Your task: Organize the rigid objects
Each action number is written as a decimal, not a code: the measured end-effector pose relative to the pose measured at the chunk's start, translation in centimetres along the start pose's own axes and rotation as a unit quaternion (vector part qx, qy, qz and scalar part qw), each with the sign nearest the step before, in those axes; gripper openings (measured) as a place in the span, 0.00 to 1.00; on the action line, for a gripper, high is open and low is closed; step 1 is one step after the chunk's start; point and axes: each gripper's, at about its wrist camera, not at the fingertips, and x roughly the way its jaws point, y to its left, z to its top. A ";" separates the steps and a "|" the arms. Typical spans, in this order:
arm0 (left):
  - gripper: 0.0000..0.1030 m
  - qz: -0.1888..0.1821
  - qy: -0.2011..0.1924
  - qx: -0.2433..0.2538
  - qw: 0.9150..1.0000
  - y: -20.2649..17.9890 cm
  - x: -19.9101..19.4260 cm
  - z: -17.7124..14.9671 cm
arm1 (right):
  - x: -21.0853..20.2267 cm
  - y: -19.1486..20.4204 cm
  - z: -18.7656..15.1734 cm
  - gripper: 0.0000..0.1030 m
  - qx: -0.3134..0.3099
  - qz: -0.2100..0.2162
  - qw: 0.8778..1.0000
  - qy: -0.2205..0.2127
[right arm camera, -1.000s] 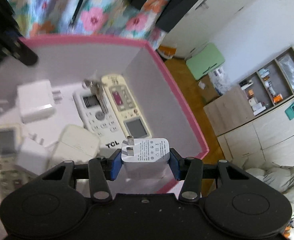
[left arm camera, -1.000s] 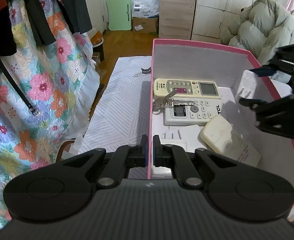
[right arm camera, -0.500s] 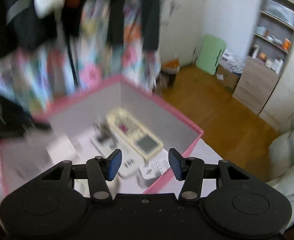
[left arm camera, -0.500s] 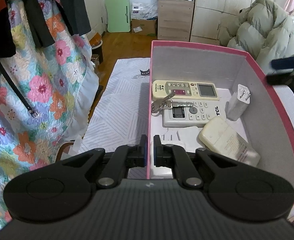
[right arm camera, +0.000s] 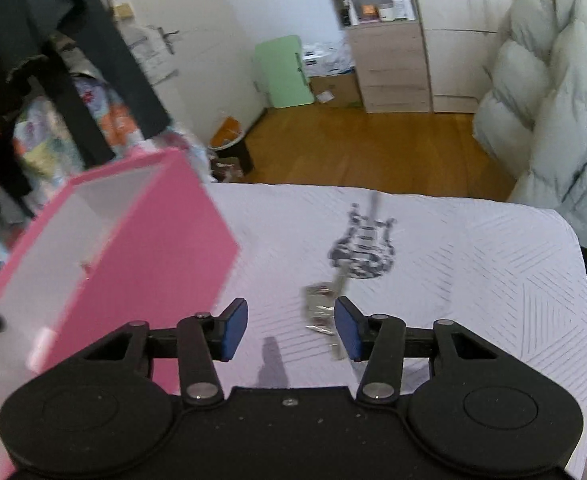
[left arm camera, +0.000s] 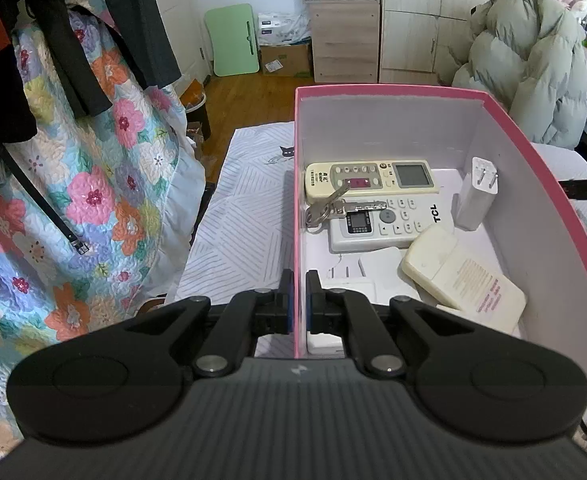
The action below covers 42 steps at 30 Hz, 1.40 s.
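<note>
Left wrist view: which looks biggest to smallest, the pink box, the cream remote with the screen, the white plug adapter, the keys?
1. Pink box.
2. Cream remote.
3. and 4. White plug adapter and keys look about alike, so I won't rank them.

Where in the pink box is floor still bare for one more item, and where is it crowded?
Bare: only the patch between yellowed remote and upright charger. Crowded: the middle and near end, remotes and keys overlapping.

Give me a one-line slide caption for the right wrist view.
Right gripper open above the white patterned cloth, blurred keys ahead, pink box at left.
</note>
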 end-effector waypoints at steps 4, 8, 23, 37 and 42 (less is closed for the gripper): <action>0.04 0.003 0.002 -0.001 1.000 -0.1 0.0 0.1 | 1.8 0.1 -0.5 0.49 -0.017 -0.031 0.999 -0.006; 0.04 0.009 0.005 0.002 1.000 -0.3 -0.1 0.2 | 1.4 1.1 -0.6 0.15 -0.050 -0.022 0.998 -0.026; 0.05 0.016 0.004 -0.007 1.000 -0.3 -0.5 -0.1 | -5.7 4.5 1.1 0.05 -0.047 0.099 0.987 -0.115; 0.05 0.000 -0.008 -0.005 1.000 -0.2 -1.1 -0.4 | -11.6 12.2 4.3 0.05 -0.079 0.249 0.959 -0.114; 0.05 -0.005 -0.010 -0.003 1.000 0.1 -1.1 -0.5 | -9.5 14.5 3.9 0.05 -0.074 0.283 0.954 -0.067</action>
